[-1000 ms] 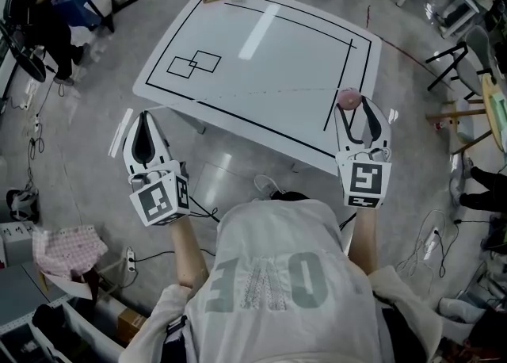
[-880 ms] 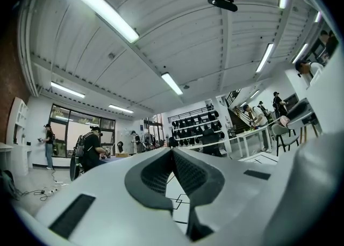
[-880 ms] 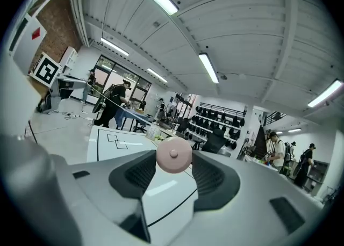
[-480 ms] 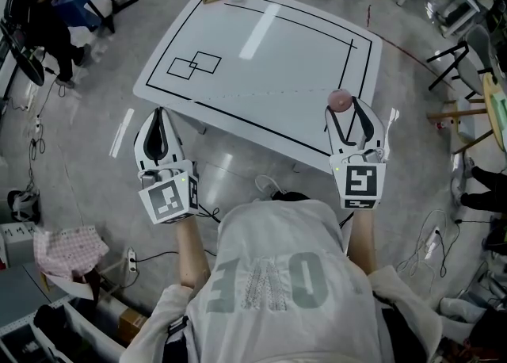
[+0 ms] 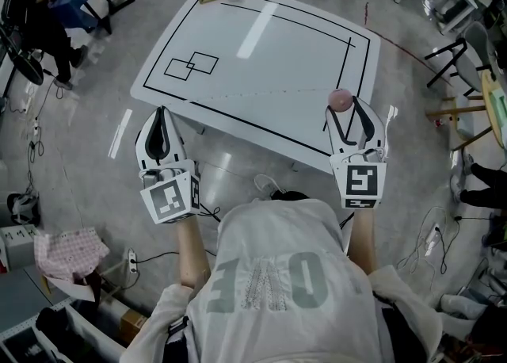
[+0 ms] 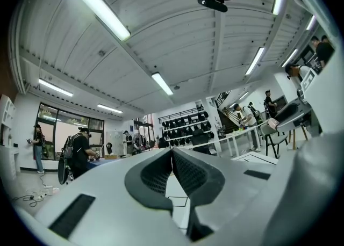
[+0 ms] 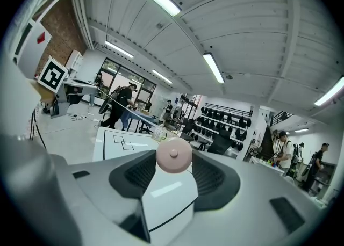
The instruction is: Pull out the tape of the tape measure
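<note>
Tape measure (image 5: 340, 99), pink, clamped in right gripper (image 5: 346, 109), left gripper (image 5: 162, 114) closed

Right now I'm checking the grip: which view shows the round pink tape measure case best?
The right gripper view: the round pink tape measure case sits face-on between the right gripper's jaws, centre button visible. The head view shows it small at the jaw tips; the left gripper view misses it.

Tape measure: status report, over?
Right tool clamped on pink tape measure. Left tool shut. Thin tape stretched over table toward left tool. No obstruction seen.
</note>
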`<state>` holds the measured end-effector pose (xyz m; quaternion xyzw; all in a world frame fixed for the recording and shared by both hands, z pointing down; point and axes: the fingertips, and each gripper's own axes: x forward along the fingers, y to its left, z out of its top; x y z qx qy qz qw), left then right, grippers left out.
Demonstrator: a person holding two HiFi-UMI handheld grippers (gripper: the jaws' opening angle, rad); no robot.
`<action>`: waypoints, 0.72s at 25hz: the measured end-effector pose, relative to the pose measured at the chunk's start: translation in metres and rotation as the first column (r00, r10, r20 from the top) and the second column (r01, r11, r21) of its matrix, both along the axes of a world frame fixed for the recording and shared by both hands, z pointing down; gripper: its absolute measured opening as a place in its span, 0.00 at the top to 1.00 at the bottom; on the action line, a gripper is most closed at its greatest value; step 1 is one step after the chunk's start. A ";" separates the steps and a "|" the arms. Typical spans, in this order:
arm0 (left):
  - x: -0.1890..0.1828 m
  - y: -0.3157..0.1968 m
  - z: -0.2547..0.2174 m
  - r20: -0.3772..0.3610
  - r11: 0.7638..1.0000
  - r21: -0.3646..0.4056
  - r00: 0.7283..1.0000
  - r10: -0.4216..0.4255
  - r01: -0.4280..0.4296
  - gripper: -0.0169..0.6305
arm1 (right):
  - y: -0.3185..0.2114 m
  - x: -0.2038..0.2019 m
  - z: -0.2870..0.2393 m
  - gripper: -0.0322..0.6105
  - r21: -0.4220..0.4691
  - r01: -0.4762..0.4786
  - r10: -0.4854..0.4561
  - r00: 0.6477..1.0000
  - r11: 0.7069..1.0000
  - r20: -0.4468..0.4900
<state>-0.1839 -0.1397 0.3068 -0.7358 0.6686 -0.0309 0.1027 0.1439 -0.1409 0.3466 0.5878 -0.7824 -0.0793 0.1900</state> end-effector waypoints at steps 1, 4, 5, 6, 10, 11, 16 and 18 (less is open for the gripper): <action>0.000 0.000 0.000 0.001 1.000 0.000 1.000 0.000 0.000 0.93 | -0.001 0.000 0.000 0.60 -0.001 0.000 0.000 1.000 1.000 -0.001; -0.001 -0.001 0.002 -0.004 1.000 -0.002 1.000 0.000 0.000 0.93 | -0.001 -0.001 0.002 0.60 -0.004 0.000 0.000 1.000 1.000 -0.001; -0.001 -0.002 0.003 -0.009 1.000 -0.003 1.000 0.001 -0.001 0.93 | -0.002 -0.001 0.003 0.60 -0.005 -0.002 0.002 1.000 1.000 0.000; -0.001 -0.003 0.004 -0.014 1.000 -0.004 1.000 0.003 -0.003 0.93 | -0.003 0.000 0.004 0.60 -0.007 -0.005 0.005 1.000 1.000 0.002; 0.005 -0.018 0.009 -0.022 1.000 -0.021 1.000 0.022 -0.023 0.93 | -0.012 0.005 0.009 0.60 -0.029 -0.014 0.014 1.000 0.999 0.000; 0.007 -0.024 0.012 -0.020 0.999 -0.032 0.999 0.027 -0.027 0.93 | -0.016 0.007 0.011 0.60 -0.038 -0.015 0.015 1.000 0.999 -0.002; 0.010 -0.056 0.036 -0.016 0.993 -0.108 0.999 0.035 -0.036 0.93 | -0.039 0.010 0.033 0.60 -0.112 -0.016 0.016 1.000 0.994 -0.005; 0.010 -0.069 0.051 -0.019 0.987 -0.157 0.999 0.029 -0.031 0.93 | -0.049 0.010 0.046 0.60 -0.157 -0.010 0.009 1.000 0.988 -0.003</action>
